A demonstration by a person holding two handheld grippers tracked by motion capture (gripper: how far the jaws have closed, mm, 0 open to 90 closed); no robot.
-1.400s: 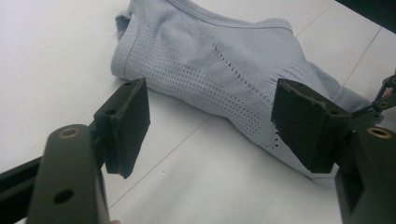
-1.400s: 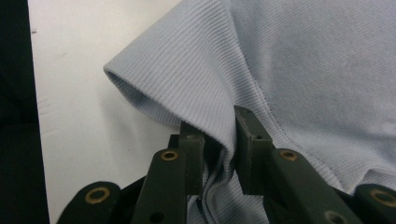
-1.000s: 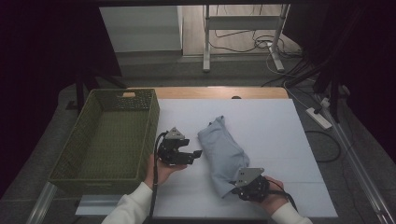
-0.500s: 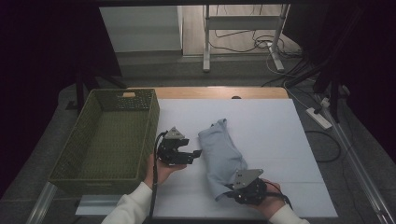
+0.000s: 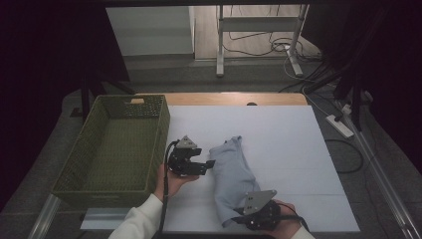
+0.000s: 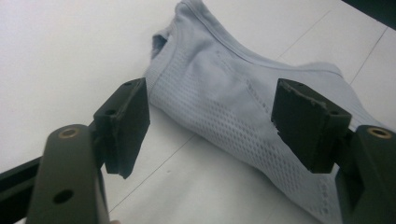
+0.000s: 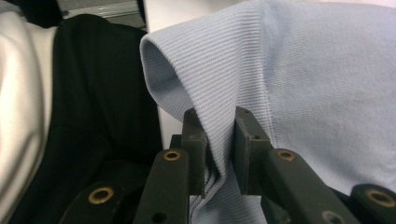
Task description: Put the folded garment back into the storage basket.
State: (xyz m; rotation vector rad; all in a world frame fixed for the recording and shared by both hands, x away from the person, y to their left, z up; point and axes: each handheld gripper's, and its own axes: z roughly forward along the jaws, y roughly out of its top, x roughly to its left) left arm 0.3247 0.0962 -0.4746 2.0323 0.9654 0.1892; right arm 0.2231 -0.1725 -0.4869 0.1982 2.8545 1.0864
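- The worktop [image 5: 298, 149] is carrying everything: its white sheet is lying bare on the far and right sides, and its near edge is running under the person's forearms.
- The green basket [image 5: 89, 149] is standing on the worktop's left side, just beside the left hand; its floor is looking empty, though the near wall is hiding the nearest strip of it.
- The light blue garment [image 5: 231, 169] is lying bunched lengthwise in the middle of the worktop, between the two tongs, its neck end [image 6: 187, 28] pointing away from the person.
- The right tongs [image 5: 249, 216] are clamping a fold of the garment's near end [image 7: 219, 140], the ribbed cloth pinched tight between the jaws.
- The left tongs [image 5: 206, 164] are standing wide open just beside the garment's left edge, gripping nothing; in the left gripper view the mesh cloth is lying ahead of the jaws and not between the pads.
- Doing this step well probably means bringing the open tongs over one clean edge and closing on a single layer, while the right tongs are keeping a steady, gentle pull so the cloth is not sliding or bunching further.
- How many layers the right tongs are pinching is hard to judge, and the garment's sleeves and hem are folded under and not readable.
- What the dark and pale cloth at the left of the right gripper view belongs to is unclear, possibly the person's clothing.
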